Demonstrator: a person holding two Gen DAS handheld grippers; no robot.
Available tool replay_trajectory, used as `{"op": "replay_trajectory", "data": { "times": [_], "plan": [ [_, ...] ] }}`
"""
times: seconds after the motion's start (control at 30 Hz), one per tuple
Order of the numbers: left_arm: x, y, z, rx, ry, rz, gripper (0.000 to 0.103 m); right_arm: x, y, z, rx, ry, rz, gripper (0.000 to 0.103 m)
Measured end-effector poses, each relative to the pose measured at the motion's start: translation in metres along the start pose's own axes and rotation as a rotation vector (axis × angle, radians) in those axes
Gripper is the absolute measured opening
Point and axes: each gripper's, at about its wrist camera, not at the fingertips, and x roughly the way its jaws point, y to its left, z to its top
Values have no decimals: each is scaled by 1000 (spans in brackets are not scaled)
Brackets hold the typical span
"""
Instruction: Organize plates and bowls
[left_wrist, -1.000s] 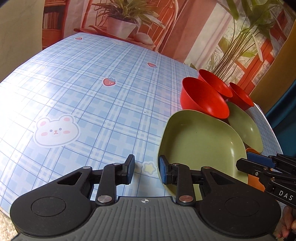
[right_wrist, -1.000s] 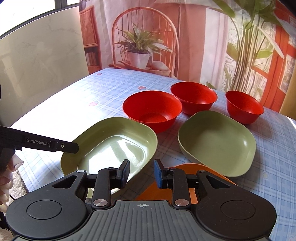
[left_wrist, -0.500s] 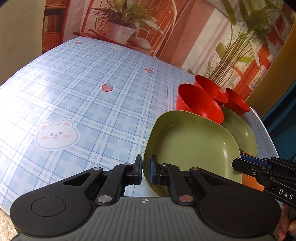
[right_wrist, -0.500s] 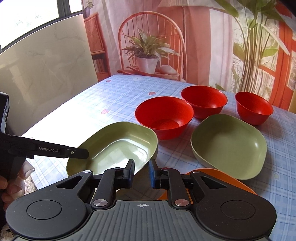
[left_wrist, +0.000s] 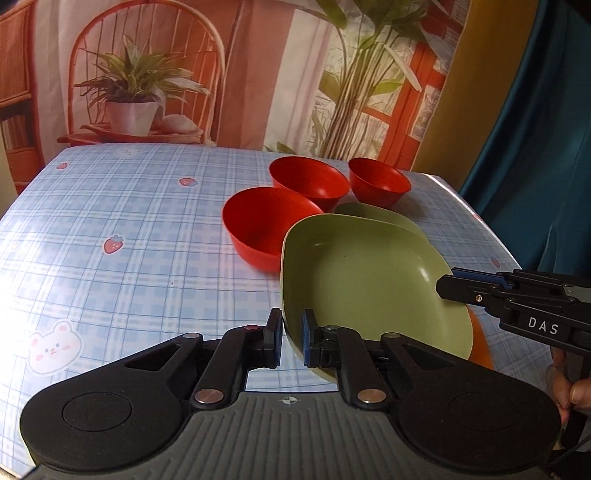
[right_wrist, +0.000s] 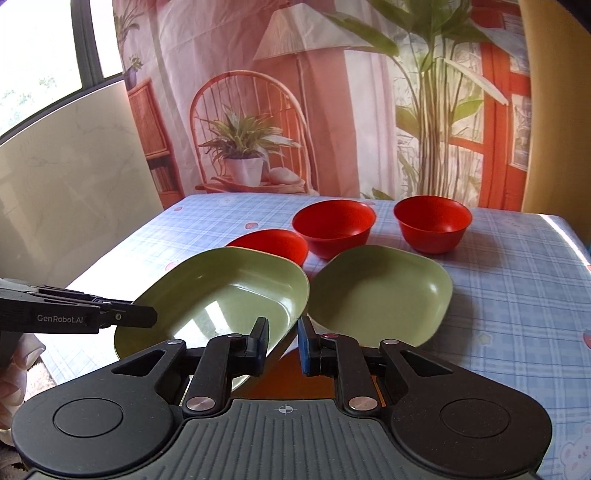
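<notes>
My left gripper (left_wrist: 289, 338) is shut on the left rim of a green plate (left_wrist: 362, 280) and my right gripper (right_wrist: 281, 341) is shut on its right rim; the plate (right_wrist: 221, 299) is lifted off the table and tilted. A second green plate (right_wrist: 384, 291) lies flat to the right. An orange plate (left_wrist: 480, 343) lies under the lifted one near the front edge. Three red bowls stand behind: a large one (left_wrist: 262, 225), a middle one (right_wrist: 332, 225) and a small one (right_wrist: 432, 221). The right gripper's fingers (left_wrist: 476, 286) show in the left wrist view.
The table has a blue checked cloth (left_wrist: 110, 229) with strawberry and bear prints. Its right edge (right_wrist: 569, 236) and front edge are close. A printed backdrop with a chair and plants hangs behind the table.
Both grippers have closed on the near green plate's rims and lifted it off the table; it now tilts and hides part of the large red bowl.
</notes>
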Motion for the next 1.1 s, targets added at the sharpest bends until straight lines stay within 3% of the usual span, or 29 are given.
{"op": "replay_trajectory", "data": {
  "times": [0.2,0.47,0.53,0.73,1.1],
  "plan": [
    [21,-42,-3,136,69,-77,14,-24,-40,-16,78,-24,-76,18],
    [48,-67,-24,202,194,-79,15,-26,-65,-43,138,18,-113,20],
    [49,-70,-25,226,194,-62,15,-24,-66,-46,143,24,-114,20],
    [48,-70,-26,227,207,-42,15,-16,-67,-53,154,62,-101,21],
    [45,-63,-24,171,204,-80,15,-17,-63,-52,122,84,-102,24]
  ]
}}
